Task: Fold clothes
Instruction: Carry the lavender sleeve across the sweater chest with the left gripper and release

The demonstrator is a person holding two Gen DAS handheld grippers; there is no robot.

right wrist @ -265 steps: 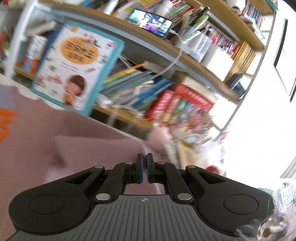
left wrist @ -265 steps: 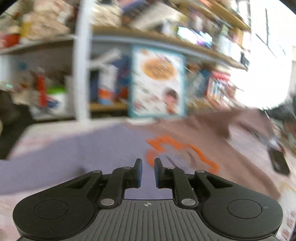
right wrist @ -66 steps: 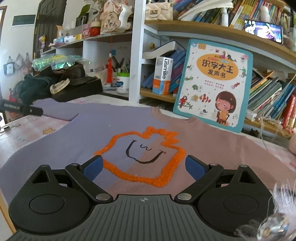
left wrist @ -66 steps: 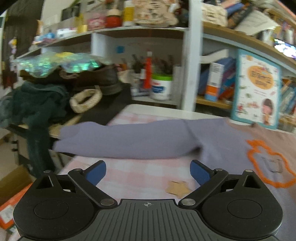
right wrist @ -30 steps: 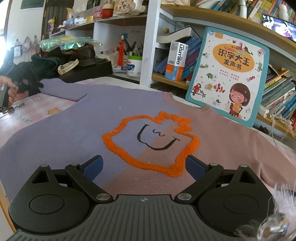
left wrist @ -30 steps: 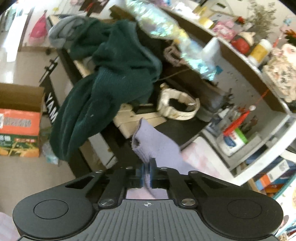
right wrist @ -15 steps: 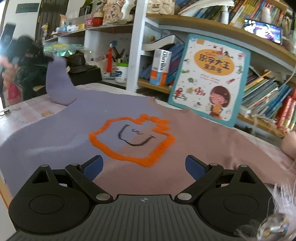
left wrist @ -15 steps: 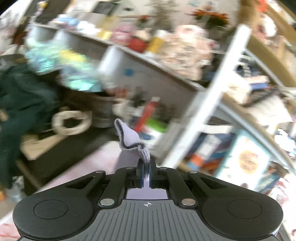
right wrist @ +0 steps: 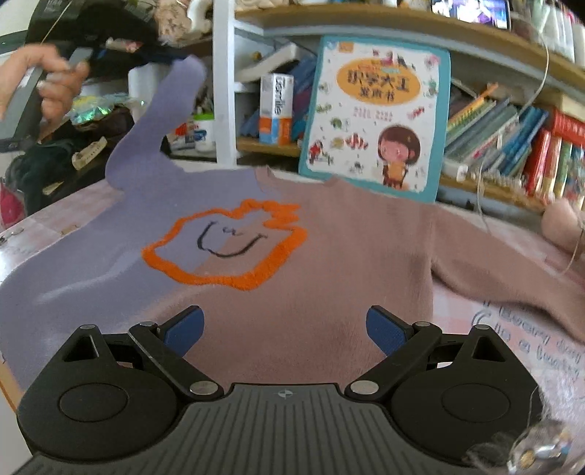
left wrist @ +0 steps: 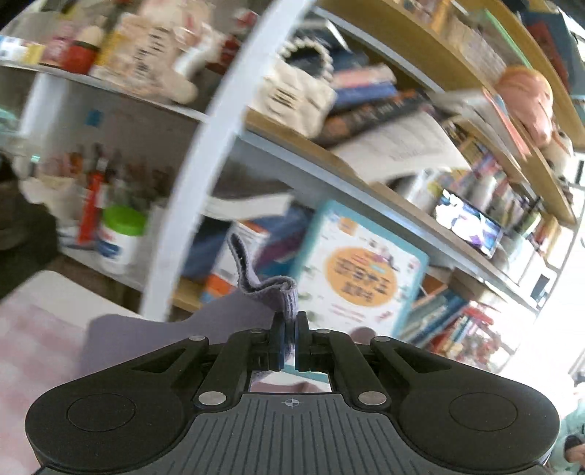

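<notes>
— What sort of place is this?
— A lived-in home room: wooden shelves (right wrist: pixel 420 25) crammed with upright books (right wrist: pixel 512 135), and a teal-bordered children's picture book (right wrist: pixel 373 120) leaning at the far side.
— Anything else?
— A pink checked tablecloth on the table (right wrist: pixel 519 336), and a green-lidded white tub (left wrist: pixel 120 237) among shelf clutter.

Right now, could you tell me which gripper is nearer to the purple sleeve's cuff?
Left. The left gripper is shut on the cuff, lifted above the table; the right gripper hovers open over the sweater's body.
</notes>
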